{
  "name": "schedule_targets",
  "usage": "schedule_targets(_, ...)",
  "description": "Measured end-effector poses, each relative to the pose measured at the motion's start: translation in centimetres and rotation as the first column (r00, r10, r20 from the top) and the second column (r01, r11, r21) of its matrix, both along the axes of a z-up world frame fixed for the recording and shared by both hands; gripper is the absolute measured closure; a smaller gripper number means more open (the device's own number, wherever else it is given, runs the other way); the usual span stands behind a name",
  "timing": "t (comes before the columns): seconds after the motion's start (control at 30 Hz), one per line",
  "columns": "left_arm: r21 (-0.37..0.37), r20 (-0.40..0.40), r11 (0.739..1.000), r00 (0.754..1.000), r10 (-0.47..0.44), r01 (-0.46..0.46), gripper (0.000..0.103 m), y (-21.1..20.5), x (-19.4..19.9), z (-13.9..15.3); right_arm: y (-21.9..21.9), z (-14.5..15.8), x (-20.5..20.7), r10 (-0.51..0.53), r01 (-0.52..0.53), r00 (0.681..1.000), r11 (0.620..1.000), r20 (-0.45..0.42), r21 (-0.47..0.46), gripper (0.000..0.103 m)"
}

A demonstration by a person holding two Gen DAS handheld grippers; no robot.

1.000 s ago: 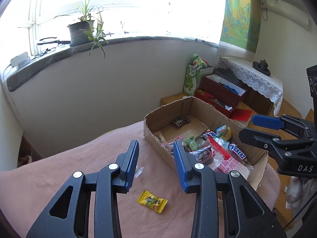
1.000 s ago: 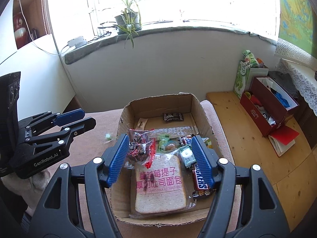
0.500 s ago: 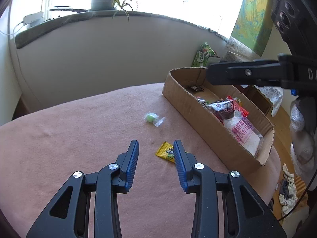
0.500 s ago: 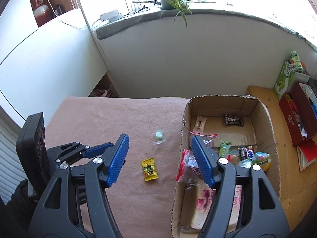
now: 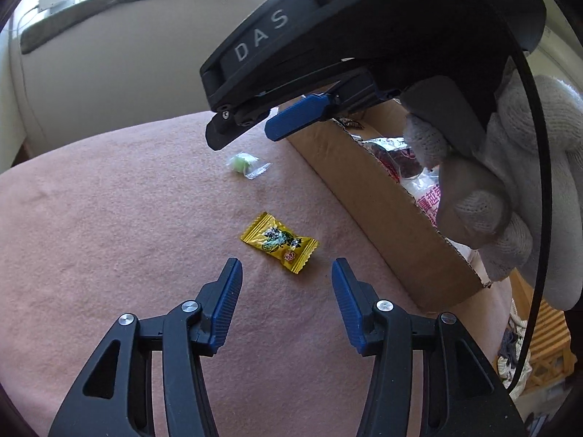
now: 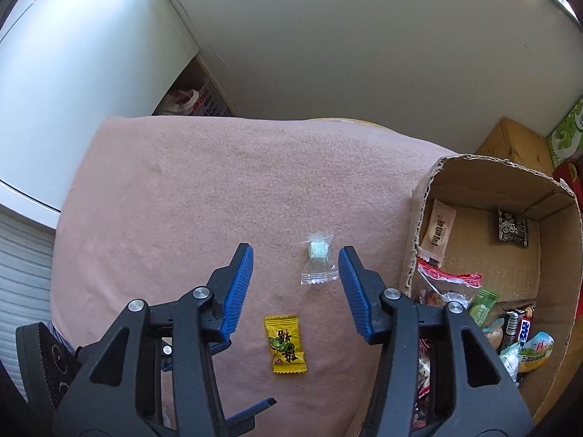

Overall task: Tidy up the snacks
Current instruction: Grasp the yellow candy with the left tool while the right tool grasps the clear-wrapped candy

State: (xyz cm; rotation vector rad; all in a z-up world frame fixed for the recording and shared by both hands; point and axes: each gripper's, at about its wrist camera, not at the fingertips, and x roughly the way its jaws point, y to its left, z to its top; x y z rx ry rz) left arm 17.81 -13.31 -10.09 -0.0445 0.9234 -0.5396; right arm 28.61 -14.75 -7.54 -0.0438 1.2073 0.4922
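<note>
A yellow wrapped candy (image 5: 280, 242) lies on the pink cloth, just ahead of my open, empty left gripper (image 5: 286, 271). It also shows in the right wrist view (image 6: 285, 344). A pale green candy in a clear wrapper (image 6: 318, 258) lies between the fingertips of my open, empty right gripper (image 6: 296, 253); in the left wrist view it (image 5: 245, 162) lies farther back. The cardboard box (image 6: 415, 229) of snacks stands to the right. The right gripper body (image 5: 364, 36) hangs over the box side in the left wrist view.
The pink cloth (image 6: 204, 189) covers the table, with its edges at the left and back. A white wall and a white cabinet (image 6: 73, 54) stand behind. A gloved hand (image 5: 510, 189) holds the right gripper. A wooden floor and a green box (image 6: 568, 127) lie beyond the cardboard box.
Both grippers have swung from the box to the cloth and lowered. The left now faces the yellow candy with wider jaws; the right now straddles the green candy.
</note>
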Motion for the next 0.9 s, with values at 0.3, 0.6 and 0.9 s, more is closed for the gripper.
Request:
schedule_targets(0.3, 0.062, -0.005, 0.995, 0.997, 0.081, -0.081, 0.053, -2.4, 1.6, -1.2, 2.3, -1.5, 1.8, 0.062, -0.064, 0.998, 0.989, -0.017, -0.131, 0.054)
schedule_targets(0.6, 0.176, 0.053, 0.981, 0.996, 0.073, -0.081, 0.07, -3.2, 2.2, -1.4, 3.5, -1.7, 2.2, 0.089, -0.091, 0.996, 0.973, -0.021, -0.214, 0.063)
schedule_targets(0.9, 0.175, 0.054, 0.983, 0.997, 0.052, -0.061, 0.079, -0.7, 1.9, -1.1, 5.3, -2.7, 2.0, 0.121, -0.126, 0.992, 0.946, -0.034, -0.299, 0.067)
